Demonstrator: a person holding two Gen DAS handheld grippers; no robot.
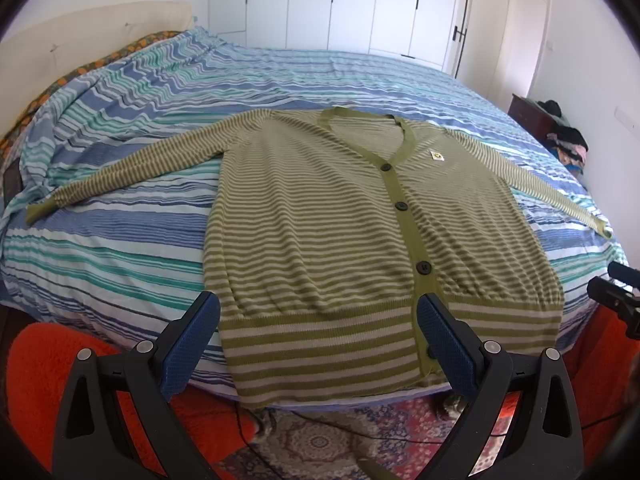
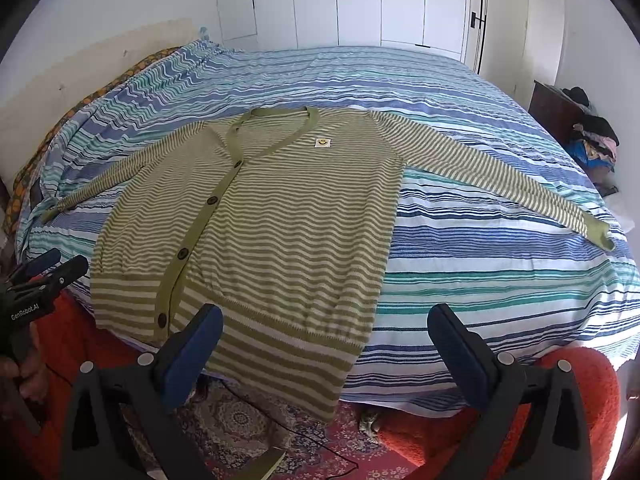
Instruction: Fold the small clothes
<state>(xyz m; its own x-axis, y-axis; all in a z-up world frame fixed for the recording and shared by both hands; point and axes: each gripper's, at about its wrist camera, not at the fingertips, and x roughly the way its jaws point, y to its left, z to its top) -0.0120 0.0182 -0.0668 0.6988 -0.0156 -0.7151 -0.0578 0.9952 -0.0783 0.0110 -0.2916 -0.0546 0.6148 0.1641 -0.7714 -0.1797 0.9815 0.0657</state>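
The cardigan (image 1: 320,216) lies flat and face up on the bed (image 1: 120,248), long axis running 6 to 12 o'clock with the V-neck at 12 and the hem at 6 hanging over the bed's near edge; its sleeves spread toward 9 and 3 o'clock. Its lowest button is partly hidden behind a finger of the left hand-held gripper (image 1: 318,340), which hovers spread wide just above the hem, gripping nothing. The right hand-held gripper (image 2: 325,344) hangs equally wide and empty over the hem's right corner, above the rug (image 2: 248,420).
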